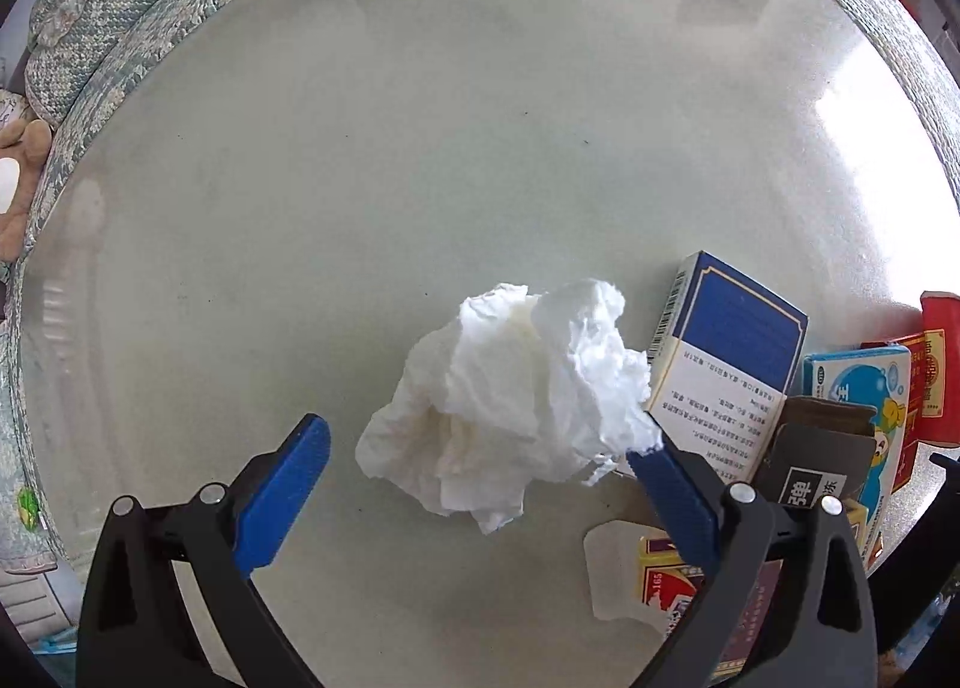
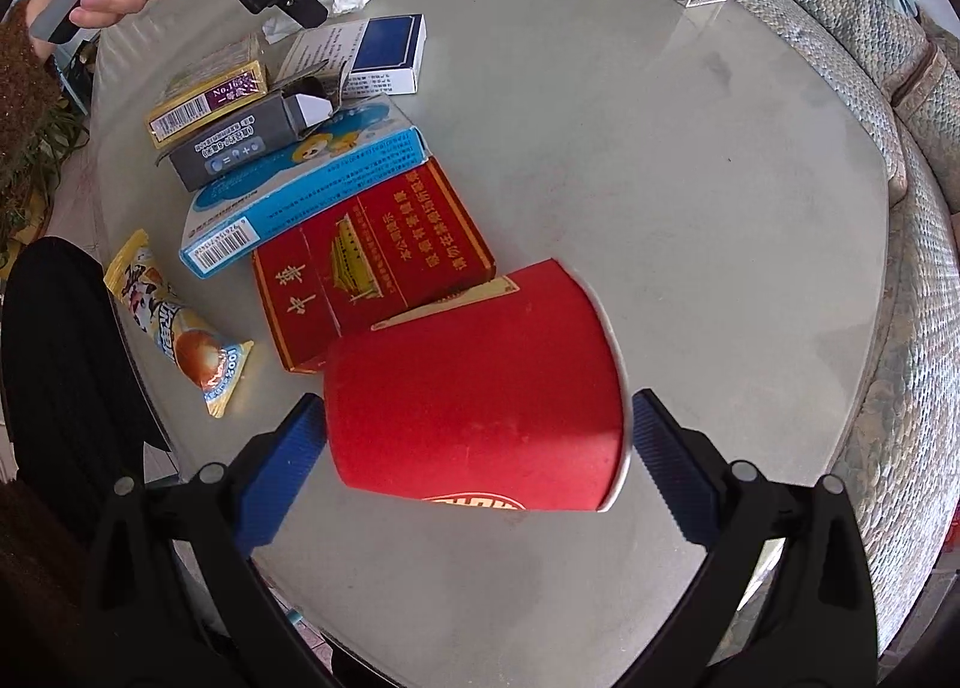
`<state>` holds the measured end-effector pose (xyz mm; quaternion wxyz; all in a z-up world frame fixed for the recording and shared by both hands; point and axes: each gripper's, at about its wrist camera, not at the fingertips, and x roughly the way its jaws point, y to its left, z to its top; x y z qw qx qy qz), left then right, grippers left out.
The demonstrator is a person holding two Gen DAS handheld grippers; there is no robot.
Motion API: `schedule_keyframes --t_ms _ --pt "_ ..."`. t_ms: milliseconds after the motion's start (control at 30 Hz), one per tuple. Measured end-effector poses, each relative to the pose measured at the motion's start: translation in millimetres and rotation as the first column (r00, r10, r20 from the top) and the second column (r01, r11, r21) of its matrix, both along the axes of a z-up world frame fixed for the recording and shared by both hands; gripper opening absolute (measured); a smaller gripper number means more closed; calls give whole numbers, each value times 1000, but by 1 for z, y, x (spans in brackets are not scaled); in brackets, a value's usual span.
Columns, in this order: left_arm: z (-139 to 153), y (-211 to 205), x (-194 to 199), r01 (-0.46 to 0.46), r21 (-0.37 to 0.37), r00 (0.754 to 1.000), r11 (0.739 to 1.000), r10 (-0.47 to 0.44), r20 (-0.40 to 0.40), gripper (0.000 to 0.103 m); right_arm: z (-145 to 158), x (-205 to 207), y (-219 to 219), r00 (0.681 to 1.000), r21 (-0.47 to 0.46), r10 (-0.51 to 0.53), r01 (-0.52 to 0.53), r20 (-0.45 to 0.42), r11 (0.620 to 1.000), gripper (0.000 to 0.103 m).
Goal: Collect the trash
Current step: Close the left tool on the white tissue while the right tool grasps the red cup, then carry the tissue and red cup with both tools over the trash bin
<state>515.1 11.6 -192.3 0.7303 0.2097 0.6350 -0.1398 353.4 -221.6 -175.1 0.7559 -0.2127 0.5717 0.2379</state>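
red cup [image 2: 474,388] on its side on tabletop [image 2: 660,178], rim toward 3 o'clock | right gripper [image 2: 477,460] fingers wide, flanking it | left gripper [image 1: 480,466] fingers wide around crumpled tissue [image 1: 510,400]

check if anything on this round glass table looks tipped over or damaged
The red paper cup lies tipped on its side between the open right gripper fingers. The grey cardboard box has its end flap torn open. No spill shows.

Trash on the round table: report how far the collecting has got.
Nothing looks collected yet. In hand: the open left gripper brackets the crumpled tissue; the open right gripper straddles the tipped red paper cup, neither closed. Left on the table: the red cigarette pack, light-blue carton, grey box, yellow box, blue-and-white box, snack wrapper.
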Motion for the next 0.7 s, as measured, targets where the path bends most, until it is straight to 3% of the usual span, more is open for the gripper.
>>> schedule_keyframes --t_ms 133,300,367,700 --pt "-5 5 8 -26 -15 1000 1000 26 -7 96 -3 3 -2 1000 4 -19 19 12 1000 97" --pt "-17 5 10 -33 -22 998 999 32 -56 78 -6 10 -4 999 -13 -42 43 34 999 96" --pt "-17 5 11 -34 -22 998 999 32 -56 73 -7 10 -4 998 -22 -50 51 39 998 84" --pt "-16 14 19 -117 -39 990 992 114 -79 38 -8 1 -2 994 -35 -92 94 55 995 84"
